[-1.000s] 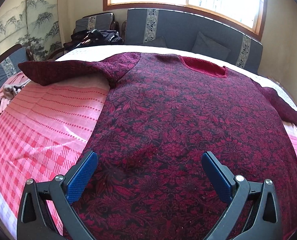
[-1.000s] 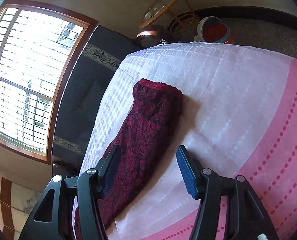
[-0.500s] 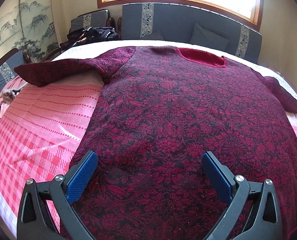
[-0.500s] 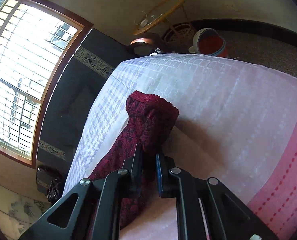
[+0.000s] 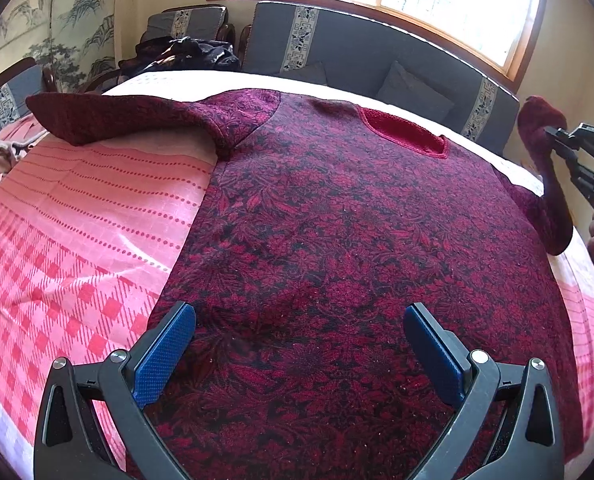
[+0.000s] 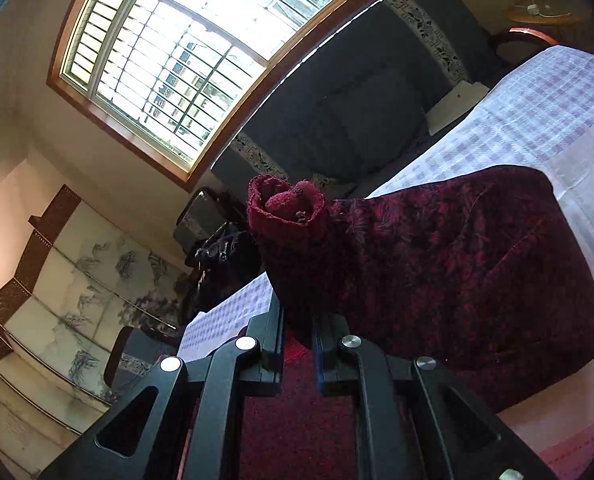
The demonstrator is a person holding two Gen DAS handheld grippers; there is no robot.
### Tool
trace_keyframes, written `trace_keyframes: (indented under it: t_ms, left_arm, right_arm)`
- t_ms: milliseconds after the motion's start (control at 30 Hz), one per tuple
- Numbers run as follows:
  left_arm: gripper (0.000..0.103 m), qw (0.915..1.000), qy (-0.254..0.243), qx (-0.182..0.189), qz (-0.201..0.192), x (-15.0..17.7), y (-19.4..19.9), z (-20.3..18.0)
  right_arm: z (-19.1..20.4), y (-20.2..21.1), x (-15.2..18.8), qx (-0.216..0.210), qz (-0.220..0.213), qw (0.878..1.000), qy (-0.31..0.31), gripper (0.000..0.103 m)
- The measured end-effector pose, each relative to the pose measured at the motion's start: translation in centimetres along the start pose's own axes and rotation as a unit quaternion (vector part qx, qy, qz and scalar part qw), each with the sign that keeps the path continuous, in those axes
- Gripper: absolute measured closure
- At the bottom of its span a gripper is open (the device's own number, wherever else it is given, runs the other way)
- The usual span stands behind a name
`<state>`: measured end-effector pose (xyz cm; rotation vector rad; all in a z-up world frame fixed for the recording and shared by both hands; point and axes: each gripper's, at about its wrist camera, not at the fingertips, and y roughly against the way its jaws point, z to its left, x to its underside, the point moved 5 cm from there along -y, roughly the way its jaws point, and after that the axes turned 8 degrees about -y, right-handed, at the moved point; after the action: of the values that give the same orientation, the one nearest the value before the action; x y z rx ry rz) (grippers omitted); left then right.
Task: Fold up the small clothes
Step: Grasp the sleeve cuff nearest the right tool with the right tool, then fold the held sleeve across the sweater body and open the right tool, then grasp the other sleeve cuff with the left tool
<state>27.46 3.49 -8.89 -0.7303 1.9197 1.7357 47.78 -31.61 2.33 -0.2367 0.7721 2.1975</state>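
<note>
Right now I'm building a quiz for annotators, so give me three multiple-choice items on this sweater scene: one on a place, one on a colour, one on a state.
1. Where is the sleeve held by the right gripper?
A. flat on the bedspread
B. lifted off the bedspread
C. tucked under the body

2. What colour are the left gripper pads?
A. blue
B. yellow
C. white

3. How do the left gripper's jaws stand?
A. shut on the hem
B. shut on the collar
C. open above the sweater

Answers: 1 B, the cuff hangs raised beyond the bedspread edge; 2 A, both pads show blue; 3 C, the pads stand far apart, gripping nothing.
</note>
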Motion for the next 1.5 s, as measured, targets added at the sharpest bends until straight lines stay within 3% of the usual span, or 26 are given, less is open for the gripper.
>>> trace_keyframes:
  t_ms: [167, 300, 600, 733, 867, 933, 1067, 1267, 1367, 1500]
  left_arm:
    - [0.000, 0.9999, 0.015, -0.001, 0.002, -0.1, 1.1, 2.1]
    - [0.000, 0.9998, 0.011, -0.016, -0.008, -0.4, 2.1, 3.9]
    - [0.000, 0.9993, 0.024, -0.027, -0.004, 0.1, 2.1, 6.8]
    - [0.000, 0.9989, 0.043, -0.019, 0.001, 0.4, 2.0, 8.0]
    - [0.000, 0.9985, 0.053, -0.013, -0.007, 0.0, 3.1, 9.4]
    - [0.000, 0.9980, 0.058, -0.012, -0.020, -0.9, 4.0, 10.6]
    - [0.000, 0.9962, 0.075, 0.010, -0.044, -3.6, 5.5, 13.9]
    - [0.000, 0.9925, 0.096, 0.017, -0.074, -9.9, 5.8, 20.4]
    - [0.000, 0.9874, 0.148, 0.018, -0.052, -12.1, 3.7, 25.2]
    - [0.001, 0.9706, 0.237, 0.037, -0.015, -13.9, 0.5, 30.5]
  right_arm:
    - [2.7, -7.9, 8.8, -0.013, 0.076, 0.997, -0.010, 0.091]
    - [4.4, -12.9, 14.0, 0.001, 0.116, 0.993, 0.000, 0.091]
    - [7.7, -18.2, 18.8, 0.021, 0.138, 0.990, 0.026, 0.091]
    - [8.6, -19.5, 20.6, 0.028, 0.151, 0.987, 0.054, 0.082]
    - [8.5, -19.7, 21.1, -0.026, 0.185, 0.982, 0.023, 0.051]
    - [9.3, -19.8, 21.7, -0.051, 0.195, 0.979, 0.024, 0.045]
    - [9.5, -18.9, 22.3, -0.056, 0.218, 0.974, 0.034, 0.044]
    - [9.1, -13.7, 24.4, -0.082, 0.241, 0.967, 0.035, 0.040]
    - [7.8, -11.1, 26.2, -0.080, 0.242, 0.966, 0.044, 0.038]
    - [6.3, -9.5, 27.8, -0.069, 0.246, 0.965, 0.054, 0.038]
